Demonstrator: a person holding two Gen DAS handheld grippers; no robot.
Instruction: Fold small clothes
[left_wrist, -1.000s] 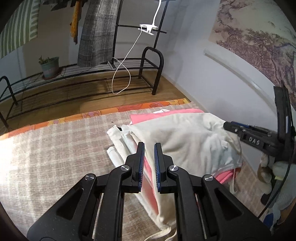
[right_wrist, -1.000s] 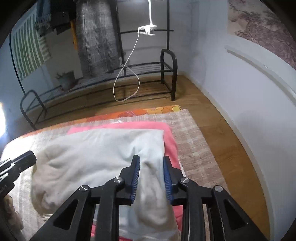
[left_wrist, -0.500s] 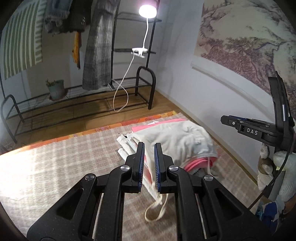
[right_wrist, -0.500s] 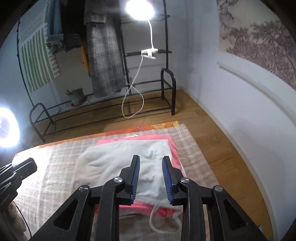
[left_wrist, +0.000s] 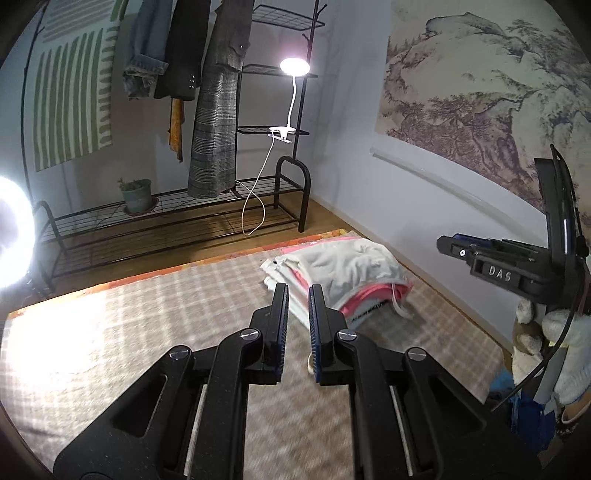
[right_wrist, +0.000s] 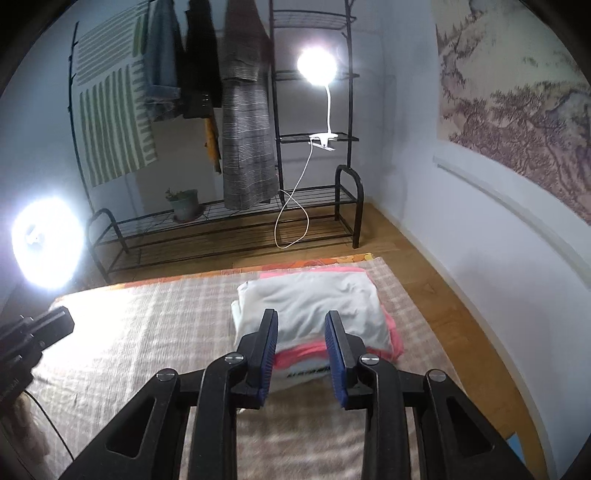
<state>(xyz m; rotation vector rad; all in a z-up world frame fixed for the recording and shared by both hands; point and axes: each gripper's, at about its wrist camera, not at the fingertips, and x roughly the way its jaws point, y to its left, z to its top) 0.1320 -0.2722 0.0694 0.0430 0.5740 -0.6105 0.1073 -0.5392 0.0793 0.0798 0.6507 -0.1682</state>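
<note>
Now | folded clothes stack (left_wrist: 343, 273) (right_wrist: 314, 306): soft wrinkled cream piece on top, pink beneath, squarish, far right on checked woven rug (left_wrist: 129, 325) (right_wrist: 147, 317) | left gripper (left_wrist: 298, 325) narrowly parted, empty | right gripper (right_wrist: 301, 350) spread, empty, near stack | long axis unclear

**Around the Checked Blanket: Rack, Lamps and Wall Hangings**

A beige checked blanket (left_wrist: 122, 332) with an orange patterned edge covers the surface above a wooden floor (right_wrist: 417, 254). Behind it stands a black metal rack (left_wrist: 177, 225); a small potted plant (left_wrist: 137, 195) sits on its low shelf. A grey plaid coat (left_wrist: 218, 110), a dark jacket and a denim garment hang from it. A clip-on lamp (left_wrist: 294, 67) glows, its white cable (left_wrist: 255, 199) looping down. A green-striped hanging (left_wrist: 74, 96) marks the back wall; a landscape scroll (left_wrist: 480, 92) covers the right wall. A ring light (right_wrist: 46, 243) glares at left.
</note>
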